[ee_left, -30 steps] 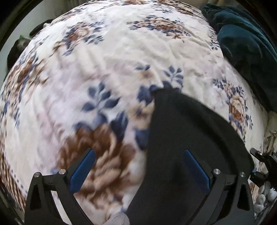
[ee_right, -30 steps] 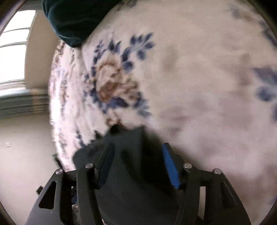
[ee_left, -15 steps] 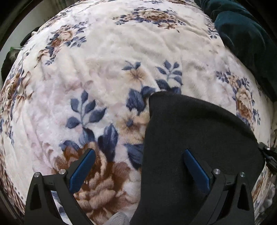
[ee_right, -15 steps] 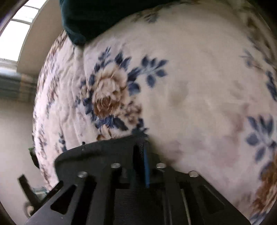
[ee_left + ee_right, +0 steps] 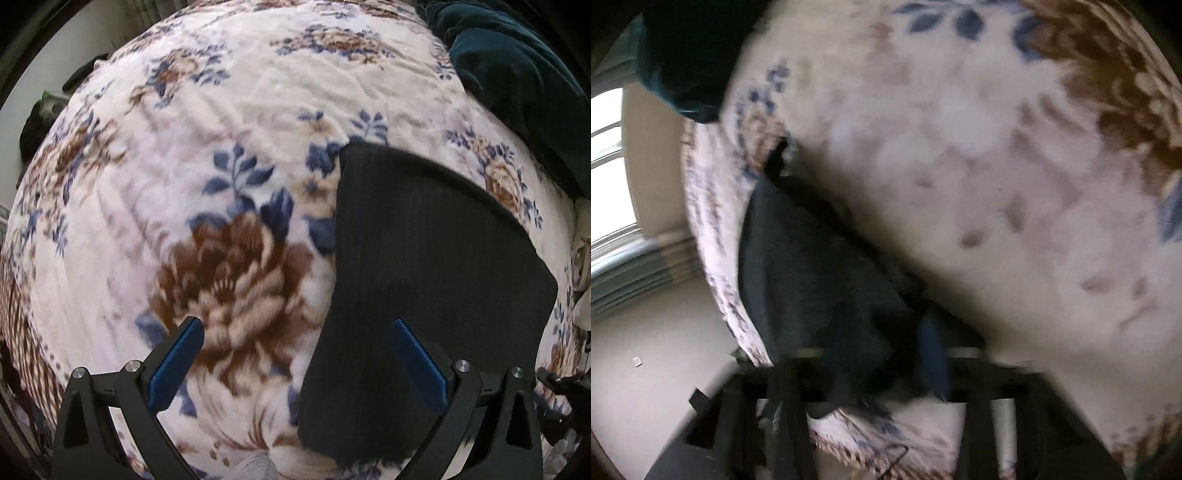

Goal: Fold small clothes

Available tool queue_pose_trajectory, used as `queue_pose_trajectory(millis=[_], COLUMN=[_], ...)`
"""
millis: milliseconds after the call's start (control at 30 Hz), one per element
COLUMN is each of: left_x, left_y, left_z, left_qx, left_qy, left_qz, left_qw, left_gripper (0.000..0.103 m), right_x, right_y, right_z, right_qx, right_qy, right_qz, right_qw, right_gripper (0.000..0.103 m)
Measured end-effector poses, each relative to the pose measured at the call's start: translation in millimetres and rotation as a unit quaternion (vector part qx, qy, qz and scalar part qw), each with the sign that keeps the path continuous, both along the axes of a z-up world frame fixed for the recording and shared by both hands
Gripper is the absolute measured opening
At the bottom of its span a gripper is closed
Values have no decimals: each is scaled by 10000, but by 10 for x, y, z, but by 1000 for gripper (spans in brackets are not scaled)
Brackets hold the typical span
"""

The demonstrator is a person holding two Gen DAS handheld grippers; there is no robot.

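Black garment (image 5: 424, 258) flat on floral blanket (image 5: 207, 155), long axis running away from wide-open left gripper (image 5: 295, 354), bare blanket leftward; right gripper (image 5: 886, 354) blurred, grip unclear.

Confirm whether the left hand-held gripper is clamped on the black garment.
No: the left hand-held gripper is wide open, with only its right finger over the black garment, which lies on the floral blanket.

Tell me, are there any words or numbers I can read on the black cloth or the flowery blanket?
None. The black cloth is plain dark fabric, and the flowery blanket shows only blue and brown flowers. The right wrist view is too blurred to show any print.
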State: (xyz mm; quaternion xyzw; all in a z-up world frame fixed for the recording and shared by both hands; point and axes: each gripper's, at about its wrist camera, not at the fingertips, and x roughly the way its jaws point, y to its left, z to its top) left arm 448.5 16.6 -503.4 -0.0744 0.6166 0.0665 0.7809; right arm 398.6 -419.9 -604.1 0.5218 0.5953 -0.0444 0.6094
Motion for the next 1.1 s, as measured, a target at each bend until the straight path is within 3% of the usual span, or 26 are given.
queue_pose_trajectory(millis=[167,300,400,533,567,633,700,733,767,933,967,1000,1033,1067,1100], left_x=[-115,-168,-172,-179,-185,-192,-216,-223,-231,-255,-258,-264,-265,-269,-262], left_y=[-37,-60,-57,-33,-13,28,87,107,131,224,238,257,273,286,294], left_z=[-46,-33,-79,-145,-149,-144,-132,-132,-134,-261,-288,-325,-346,-355,-356], left_qx=[-21,-152,-423,-385,-407,-462,-538,-557,-593,-930,-985,-1101,-1232,-1353,-1450], left_qy=[125,109,167,234,242,246,229,233,238,340,354,397,414,392,334], left_qz=[-52,-146,-193,-166,-130,-63,34,84,135,373,413,473,511,532,528], left_qw=[9999,9997,9988,9988,9988,9986,9983,9981,9979,9944,9936,9920,9902,9886,9874], left_gripper=[103,103,103,103,103,103,103,103,103,103,103,103,103,103,103], right_x=[-190,-392,-473,-442,-458,-564,-707,-785,-836,-750,-729,-707,-671,-623,-568], right_y=[96,6,-35,-27,-37,-82,-97,-87,-53,217,251,293,345,386,421], right_z=[451,675,437,-22,-38,25,79,75,18,-602,-662,-669,-631,-570,-452], right_qx=[-659,-1012,-1090,-827,-730,-562,-306,-143,120,950,1077,1187,1407,1465,1211], right_qy=[-347,-228,167,466,472,284,19,-64,-177,59,-92,-293,-590,-774,-940], right_qz=[-128,-6,73,179,128,-248,-589,-763,-927,-1164,-1325,-1462,-1516,-1428,-1135], right_qw=[9971,9946,9939,9953,9961,9977,9978,9970,9955,9886,9853,9817,9766,9758,9816], right_gripper=[6,6,6,8,18,24,50,67,75,76,71,59,40,40,40])
